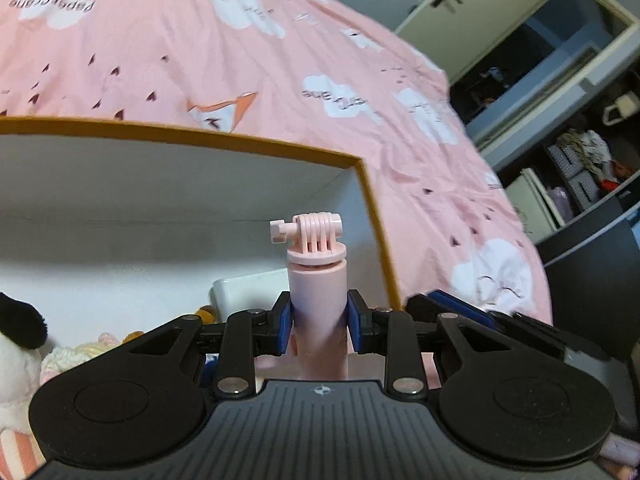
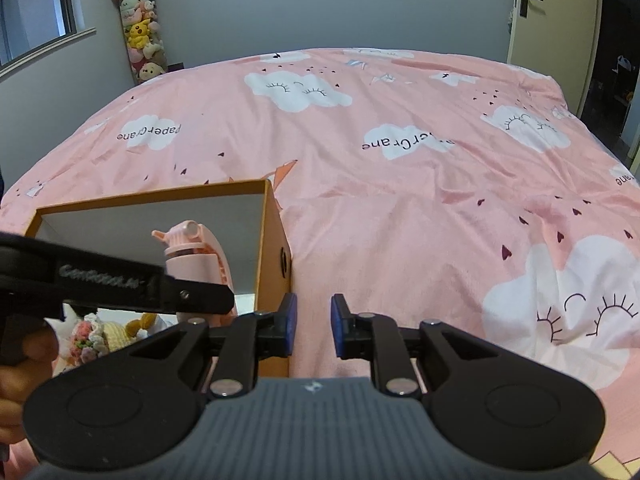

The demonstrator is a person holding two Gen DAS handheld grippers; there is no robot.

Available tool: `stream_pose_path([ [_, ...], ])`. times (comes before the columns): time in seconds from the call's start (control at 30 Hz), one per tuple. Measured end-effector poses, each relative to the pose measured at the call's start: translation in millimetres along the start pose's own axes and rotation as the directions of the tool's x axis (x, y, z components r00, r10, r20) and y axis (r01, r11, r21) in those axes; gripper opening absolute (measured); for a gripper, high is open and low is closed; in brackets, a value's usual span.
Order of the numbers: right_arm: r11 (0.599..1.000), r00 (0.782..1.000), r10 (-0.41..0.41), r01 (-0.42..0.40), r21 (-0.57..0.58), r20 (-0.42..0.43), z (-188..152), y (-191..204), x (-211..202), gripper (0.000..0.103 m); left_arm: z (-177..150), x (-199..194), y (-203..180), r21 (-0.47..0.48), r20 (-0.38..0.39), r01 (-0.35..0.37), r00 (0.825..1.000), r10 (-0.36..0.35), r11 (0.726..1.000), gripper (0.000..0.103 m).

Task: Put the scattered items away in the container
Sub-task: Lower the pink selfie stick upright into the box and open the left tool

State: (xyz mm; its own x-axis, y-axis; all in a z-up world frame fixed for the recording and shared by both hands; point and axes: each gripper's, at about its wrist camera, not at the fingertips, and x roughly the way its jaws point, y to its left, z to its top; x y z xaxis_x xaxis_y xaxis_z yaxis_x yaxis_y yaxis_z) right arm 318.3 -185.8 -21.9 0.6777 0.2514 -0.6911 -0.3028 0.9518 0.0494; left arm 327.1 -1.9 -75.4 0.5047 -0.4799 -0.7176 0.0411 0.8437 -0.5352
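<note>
My left gripper [image 1: 319,320] is shut on a pink camera handle [image 1: 316,276] with a hinged mount on top. It holds the handle upright and tilted over the open orange-rimmed box [image 1: 372,220]. In the right wrist view the handle [image 2: 188,256] stands inside the box [image 2: 276,232], with the left gripper [image 2: 200,298] across it. My right gripper [image 2: 314,328] is open with nothing between its blue pads. It hovers just outside the box's right wall, above the pink bedcover [image 2: 400,200]. Soft toys [image 2: 92,340] lie on the box floor.
A black-and-white plush [image 1: 16,340] and a white object [image 1: 248,292] sit in the box. The box rests on a wide bed. A person's hand [image 2: 24,360] holds the left gripper. Shelves [image 1: 580,168] stand beyond the bed; a column of hanging plush toys [image 2: 140,28] is at the far wall.
</note>
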Motion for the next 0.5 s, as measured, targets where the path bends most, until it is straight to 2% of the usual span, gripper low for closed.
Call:
stream_pose_path([
  [0.13, 1.000, 1.000, -0.003, 0.003, 0.006, 0.001, -1.0, -0.6, 1.3, 0.020, 3.3, 14.5, 5.0, -0.029, -0.026, -0.035, 0.999, 0.034, 0.999, 0.033],
  [0.4, 1.000, 1.000, -0.009, 0.009, 0.009, -0.011, -3.2, -1.5, 4.6, 0.020, 3.7, 27.5, 11.3, -0.064, -0.049, -0.017, 0.999, 0.014, 0.998, 0.034],
  [0.5, 1.000, 1.000, -0.004, 0.004, 0.005, -0.014, -4.2, 0.1, 5.0, 0.020, 2.8, 25.6, 9.6, -0.059, -0.044, -0.030, 0.999, 0.028, 0.998, 0.035],
])
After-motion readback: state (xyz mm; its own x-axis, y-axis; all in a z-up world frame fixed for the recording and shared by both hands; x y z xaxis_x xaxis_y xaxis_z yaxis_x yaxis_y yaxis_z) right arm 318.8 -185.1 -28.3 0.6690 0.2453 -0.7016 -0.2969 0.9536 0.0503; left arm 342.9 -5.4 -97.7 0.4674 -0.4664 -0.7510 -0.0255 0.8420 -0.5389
